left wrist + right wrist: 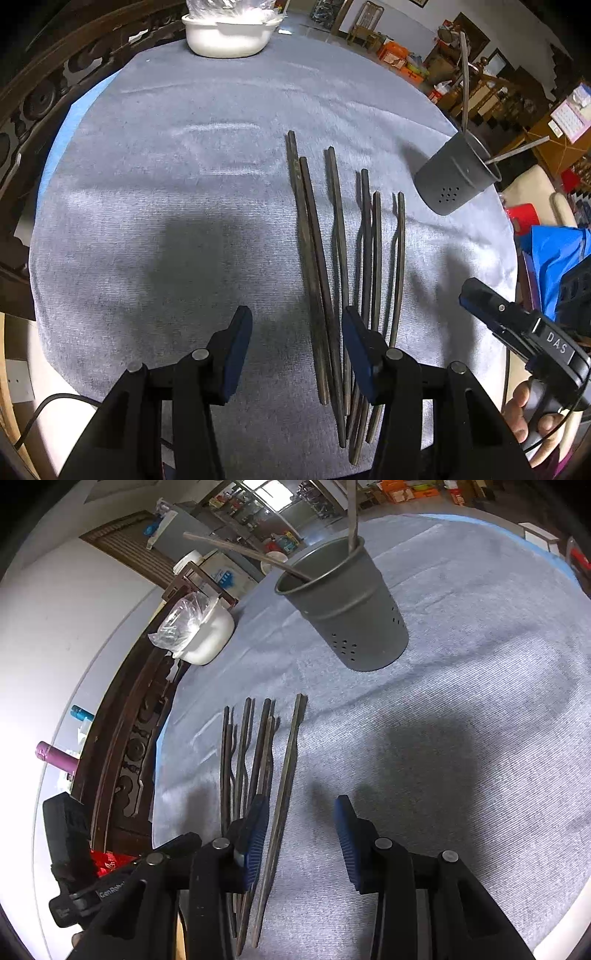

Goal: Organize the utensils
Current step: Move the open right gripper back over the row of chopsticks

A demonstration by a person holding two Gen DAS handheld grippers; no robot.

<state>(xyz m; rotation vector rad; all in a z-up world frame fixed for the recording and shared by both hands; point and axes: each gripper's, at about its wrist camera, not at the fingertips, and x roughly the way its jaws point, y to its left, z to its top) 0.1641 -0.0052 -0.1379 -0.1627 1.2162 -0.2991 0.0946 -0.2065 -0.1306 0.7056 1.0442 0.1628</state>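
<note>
Several dark chopsticks point(332, 258) lie side by side on the grey cloth point(166, 184), running away from me. A grey perforated holder cup point(452, 181) stands at the far right with two chopsticks leaning in it. My left gripper point(295, 332) hangs open low over the near ends of the left-hand chopsticks, and its pads do not press on them. In the right wrist view, my right gripper point(301, 823) is open over the rightmost pair of chopsticks point(286, 786), which pass close to its left pad. The holder cup point(347, 609) stands beyond. My right gripper point(480, 299) also shows side-on, held in a hand.
A white bowl point(229, 33) with a clear plastic bag in it sits at the far edge of the cloth, and it also shows as the white bowl point(210, 635) in the right wrist view. A carved dark wood rail point(33, 99) borders the left side. Bare cloth point(461, 757) spreads right of the chopsticks.
</note>
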